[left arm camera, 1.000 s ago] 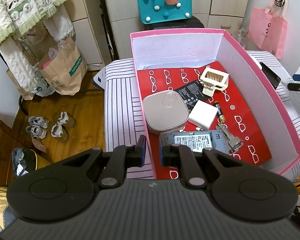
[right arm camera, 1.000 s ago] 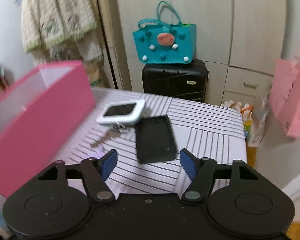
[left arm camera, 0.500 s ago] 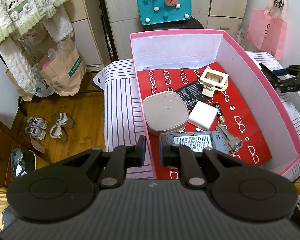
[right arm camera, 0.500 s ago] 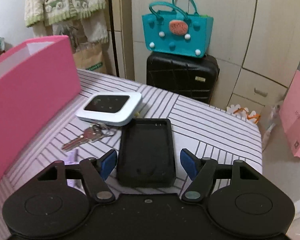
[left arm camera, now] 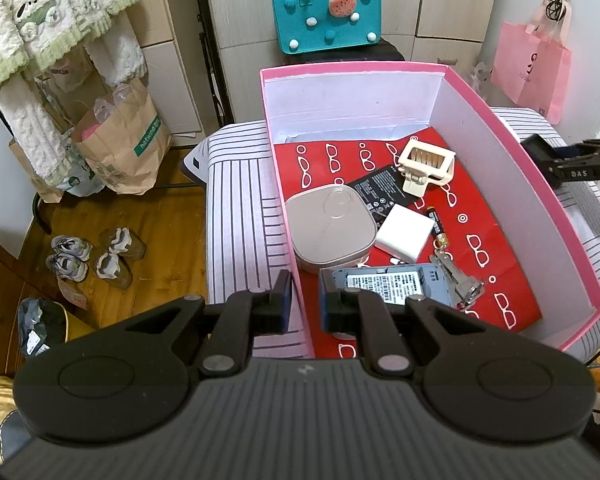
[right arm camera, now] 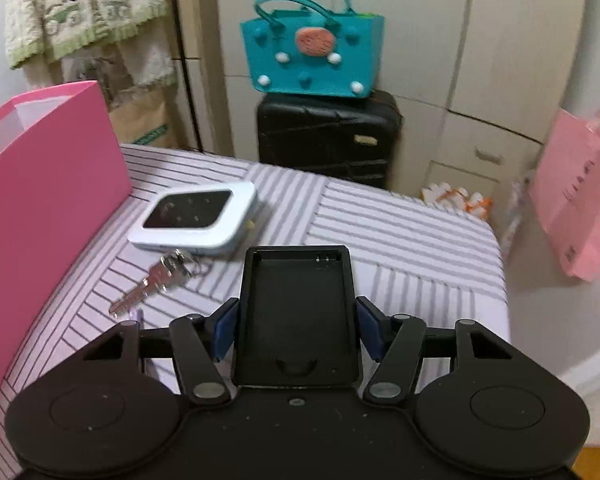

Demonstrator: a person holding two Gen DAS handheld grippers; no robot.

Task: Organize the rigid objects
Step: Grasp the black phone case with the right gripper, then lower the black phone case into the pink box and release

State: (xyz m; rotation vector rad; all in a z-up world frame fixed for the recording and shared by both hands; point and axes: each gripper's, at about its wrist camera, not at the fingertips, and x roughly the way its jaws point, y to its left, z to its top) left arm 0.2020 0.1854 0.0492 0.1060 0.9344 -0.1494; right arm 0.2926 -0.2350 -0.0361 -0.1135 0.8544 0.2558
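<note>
- the right tool (right arm camera: 296, 334) has its two blue pads pressed to the long sides of the black phone case (right arm camera: 296, 316), so it is holding the case between them.
- the case lies open side up; its long axis runs straight ahead along the tool's fingers, the end with the small contact slots pointing away from the camera toward the black suitcase (right arm camera: 328, 136), the notched end nearest the tool body.
- whether the case rests on the striped tabletop (right arm camera: 400, 240) or is just above it cannot be told.
- just left of the case, on the tabletop, a key bunch (right arm camera: 152, 284) lies with its blade pointing down-left, and beyond it a white pocket router (right arm camera: 196, 220) sits flat, screen up.
- the pink box (right arm camera: 40, 208) stands to the left of these, its outer wall facing the right tool.
- the left tool (left arm camera: 302, 304) is nearly closed, its pads standing either side of the box's near-left wall (left arm camera: 296, 280); contact cannot be told.
- inside the box, on red paper, lie a grey rounded case (left arm camera: 328, 232), a white square charger (left arm camera: 404, 232), a grey phone back (left arm camera: 388, 280), a black battery (left arm camera: 380, 192), a cream clip (left arm camera: 426, 164), an aa cell (left arm camera: 436, 228) and keys (left arm camera: 460, 280).
- in the left wrist view the right tool (left arm camera: 580, 164) shows beyond the box's right wall.
</note>
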